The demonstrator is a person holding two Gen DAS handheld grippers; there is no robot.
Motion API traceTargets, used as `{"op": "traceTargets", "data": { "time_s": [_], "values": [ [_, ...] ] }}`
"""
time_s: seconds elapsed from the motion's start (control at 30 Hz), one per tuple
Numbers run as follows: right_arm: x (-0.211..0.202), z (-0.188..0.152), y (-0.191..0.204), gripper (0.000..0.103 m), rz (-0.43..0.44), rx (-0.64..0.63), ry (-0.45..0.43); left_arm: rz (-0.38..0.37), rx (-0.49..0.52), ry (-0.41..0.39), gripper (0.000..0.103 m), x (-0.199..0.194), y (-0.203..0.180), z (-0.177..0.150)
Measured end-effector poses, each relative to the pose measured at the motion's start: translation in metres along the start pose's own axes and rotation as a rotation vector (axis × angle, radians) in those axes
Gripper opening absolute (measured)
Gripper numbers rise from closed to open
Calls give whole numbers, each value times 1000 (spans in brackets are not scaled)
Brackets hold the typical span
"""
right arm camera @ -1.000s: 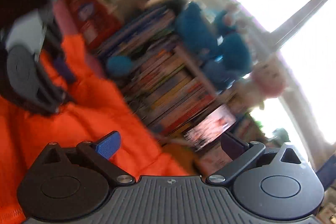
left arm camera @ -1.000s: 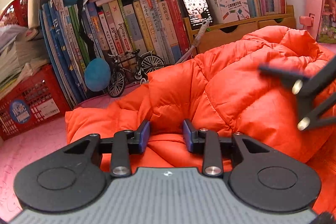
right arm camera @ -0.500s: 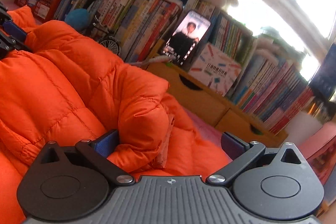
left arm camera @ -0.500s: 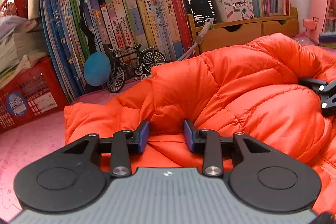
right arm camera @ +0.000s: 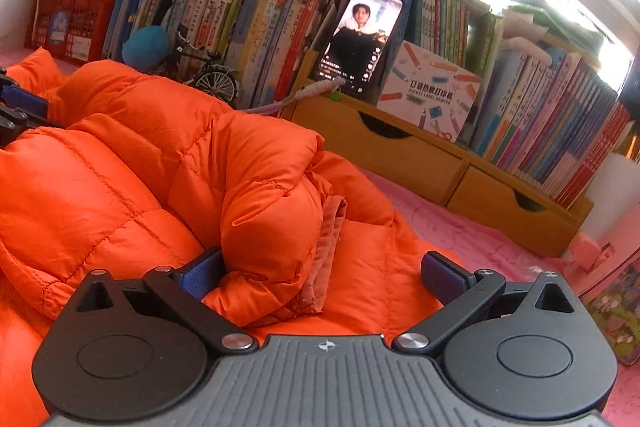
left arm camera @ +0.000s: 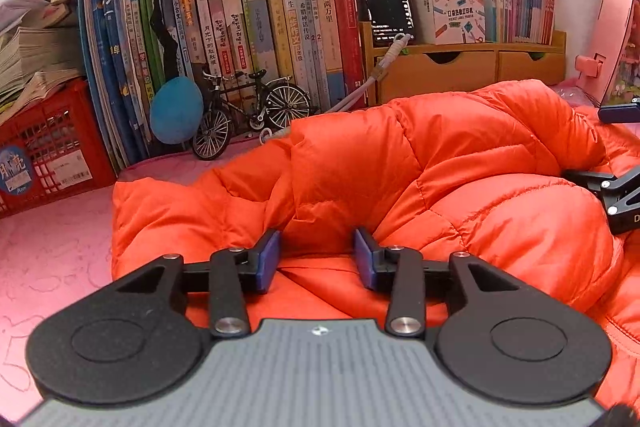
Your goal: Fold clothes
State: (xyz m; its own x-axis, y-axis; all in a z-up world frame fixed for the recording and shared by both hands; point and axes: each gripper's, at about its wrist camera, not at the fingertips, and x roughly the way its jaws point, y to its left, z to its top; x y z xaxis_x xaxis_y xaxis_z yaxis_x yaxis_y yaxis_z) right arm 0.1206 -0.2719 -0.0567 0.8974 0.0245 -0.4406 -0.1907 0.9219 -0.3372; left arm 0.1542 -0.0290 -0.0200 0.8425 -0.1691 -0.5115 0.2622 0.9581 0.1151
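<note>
Jacket (left arm camera: pixel 460 187) edge between left fingers (left arm camera: pixel 268 259), just widening, pads clear; right fingers (right arm camera: pixel 200 273) wide around cuff.

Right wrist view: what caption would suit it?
Open right gripper straddles a puffy orange jacket sleeve on a pink table.

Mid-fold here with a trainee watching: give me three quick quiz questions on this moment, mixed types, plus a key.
1. True or false: the puffy orange quilted jacket lies on a pink patterned surface.
2. What sits between the right gripper's jaws? A) the jacket's ribbed sleeve cuff B) a book C) nothing
3. Fill in: the left gripper's jaws have just been ____, with orange fabric between them.

Key: 1 true; 2 A; 3 opening.
</note>
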Motion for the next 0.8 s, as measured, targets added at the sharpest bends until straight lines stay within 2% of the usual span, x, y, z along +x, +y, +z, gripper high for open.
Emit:
{"op": "traceTargets", "data": {
  "time_s": [0.27,0.37,0.4,0.43,0.47,0.5,0.6,0.67,0.8],
  "values": [
    [2,1,-3,103,10,19,5,-8,-17,1,41,-1,3,2],
    [1,1,-2,103,-1,14,-4,18,2,-39,42,-9,3,2],
    [-1,1,-1,103,-10,8,-13,35,15,-56,48,-13,3,3],
    [-5,2,2,103,-30,-14,-28,67,37,-76,56,-19,2,4],
    [-10,3,6,103,-58,-50,-46,114,59,-105,72,-28,2,7],
    [-17,6,12,103,-95,-93,-70,141,68,-144,77,-37,4,12],
    [-37,18,24,103,-171,-200,-189,122,47,-236,77,-58,10,34],
    [-45,33,30,103,-188,-256,-260,115,62,-250,77,-57,7,53],
    [-36,75,34,103,-91,-234,-317,133,126,-221,77,-28,-15,76]
  ]
}}
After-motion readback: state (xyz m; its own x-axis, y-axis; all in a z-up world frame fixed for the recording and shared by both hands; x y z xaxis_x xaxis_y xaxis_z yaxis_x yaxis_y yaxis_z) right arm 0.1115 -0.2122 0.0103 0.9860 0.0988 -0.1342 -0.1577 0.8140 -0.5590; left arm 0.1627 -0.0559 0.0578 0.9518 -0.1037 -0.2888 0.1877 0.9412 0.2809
